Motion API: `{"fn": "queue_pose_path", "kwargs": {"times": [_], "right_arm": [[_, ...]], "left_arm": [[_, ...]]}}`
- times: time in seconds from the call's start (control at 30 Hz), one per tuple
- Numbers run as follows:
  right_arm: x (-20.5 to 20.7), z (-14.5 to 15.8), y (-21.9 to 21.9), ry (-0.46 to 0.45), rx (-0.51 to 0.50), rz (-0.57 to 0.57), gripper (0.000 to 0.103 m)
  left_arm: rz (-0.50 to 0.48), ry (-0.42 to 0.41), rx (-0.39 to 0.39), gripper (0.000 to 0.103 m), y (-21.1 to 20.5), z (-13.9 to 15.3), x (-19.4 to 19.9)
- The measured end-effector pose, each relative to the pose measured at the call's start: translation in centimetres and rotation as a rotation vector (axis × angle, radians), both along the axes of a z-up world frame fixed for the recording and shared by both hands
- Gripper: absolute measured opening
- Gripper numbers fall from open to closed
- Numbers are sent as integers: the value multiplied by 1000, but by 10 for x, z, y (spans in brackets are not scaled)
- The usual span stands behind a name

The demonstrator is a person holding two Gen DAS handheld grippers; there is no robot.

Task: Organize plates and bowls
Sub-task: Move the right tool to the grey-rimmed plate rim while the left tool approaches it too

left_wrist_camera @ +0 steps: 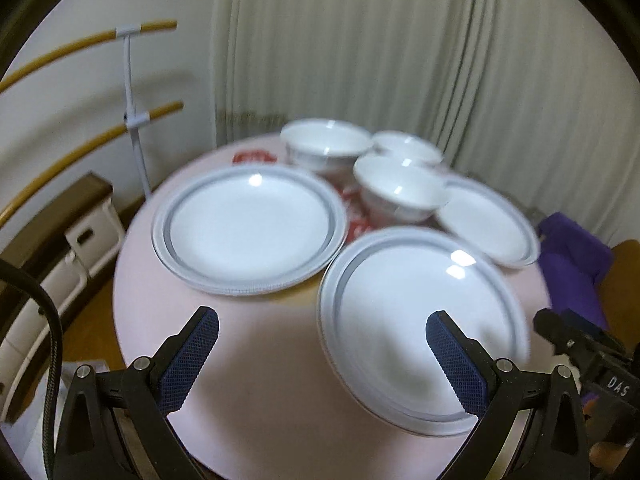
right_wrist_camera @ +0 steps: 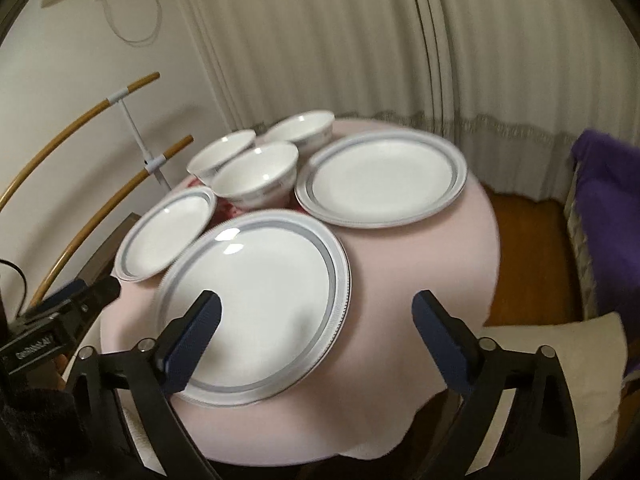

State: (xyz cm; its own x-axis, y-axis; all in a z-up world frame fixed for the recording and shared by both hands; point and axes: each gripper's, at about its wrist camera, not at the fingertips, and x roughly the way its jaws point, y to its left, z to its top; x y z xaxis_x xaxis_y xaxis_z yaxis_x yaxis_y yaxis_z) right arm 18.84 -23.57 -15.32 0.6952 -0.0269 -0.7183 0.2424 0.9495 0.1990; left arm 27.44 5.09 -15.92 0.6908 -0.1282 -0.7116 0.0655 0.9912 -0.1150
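1. While you hold both tongs above the near rim of the round counter (right_wrist_camera: 460,248), your left tongs (left_wrist_camera: 322,334) and right tongs (right_wrist_camera: 316,314) gape wide with nothing between the blue pads.
2. Bare pink cloth lies at 6 o'clock; the right edge drops to wooden floor (right_wrist_camera: 524,216).
3. Three glossy white plates (right_wrist_camera: 256,300) with grey bands ring three bowls (right_wrist_camera: 256,176) at 12 o'clock, close together.
4. Only your right view shows a purple cloth (right_wrist_camera: 608,208) at 3 o'clock clearly; your left view is blurrier.
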Motion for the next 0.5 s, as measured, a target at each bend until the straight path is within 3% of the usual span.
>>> {"fn": "queue_pose_path", "kwargs": {"times": [0.27, 0.4, 0.5], "right_arm": [[19, -33, -20, 61, 86, 3, 59], [24, -41, -21, 72, 122, 26, 34], [27, -46, -20, 82, 142, 38, 26]], "left_arm": [[-11, 65, -10, 102, -6, -18, 41], [-21, 85, -12, 102, -10, -32, 55], [-18, 107, -29, 102, -9, -44, 66]]}}
